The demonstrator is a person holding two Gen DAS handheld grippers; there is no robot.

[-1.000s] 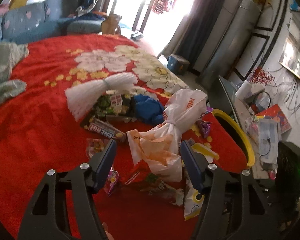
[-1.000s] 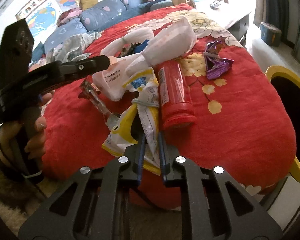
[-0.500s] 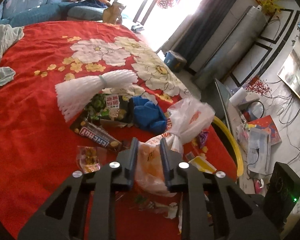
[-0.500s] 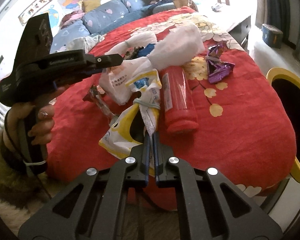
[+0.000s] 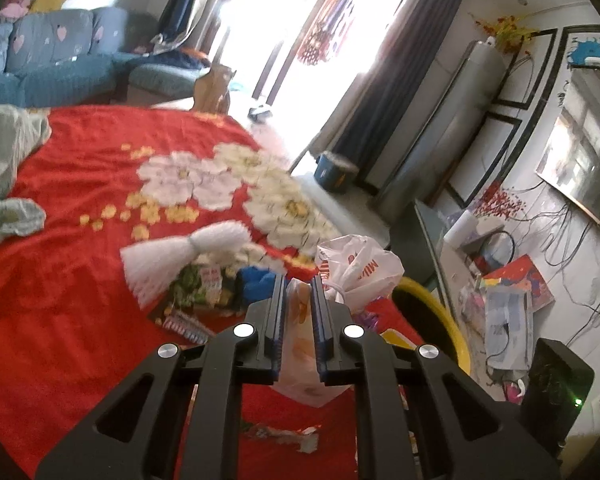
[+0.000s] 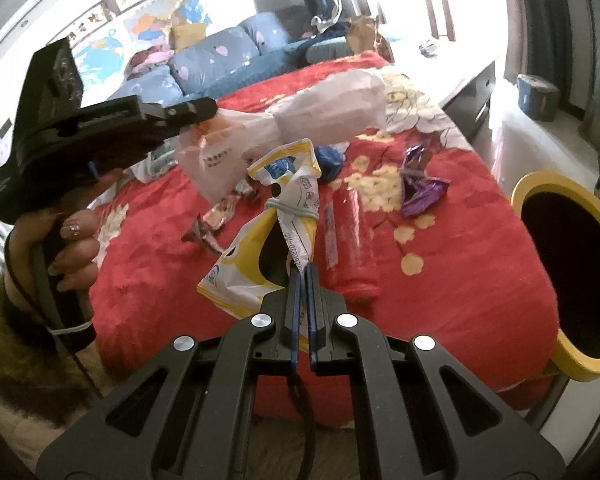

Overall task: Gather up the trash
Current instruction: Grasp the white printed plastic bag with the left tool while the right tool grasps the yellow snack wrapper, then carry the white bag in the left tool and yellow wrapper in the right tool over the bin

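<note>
My left gripper [image 5: 299, 280] is shut on a knotted white and orange plastic bag [image 5: 356, 270] and holds it lifted above the red blanket [image 5: 60, 280]; the bag also shows in the right wrist view [image 6: 300, 120], hanging from the left gripper [image 6: 204, 110]. My right gripper [image 6: 303, 270] is shut on a yellow and white snack bag [image 6: 284, 208] tied with a blue band, raised off the blanket. A yellow-rimmed bin [image 6: 572, 280] stands at the bed's right edge; its rim shows in the left wrist view [image 5: 440, 312].
On the blanket lie a red tube [image 6: 348, 236], a purple wrapper [image 6: 420, 188], a blue cloth [image 5: 258, 284], a white foam net [image 5: 184, 256], green snack packets [image 5: 200, 284] and more wrappers [image 5: 276, 432]. A sofa [image 5: 60, 60] is behind; a cluttered desk [image 5: 500, 280] is right.
My left gripper shut on the plastic bag and lifted it off the blanket. My right gripper, shut on the snack bag, raised it as well.
</note>
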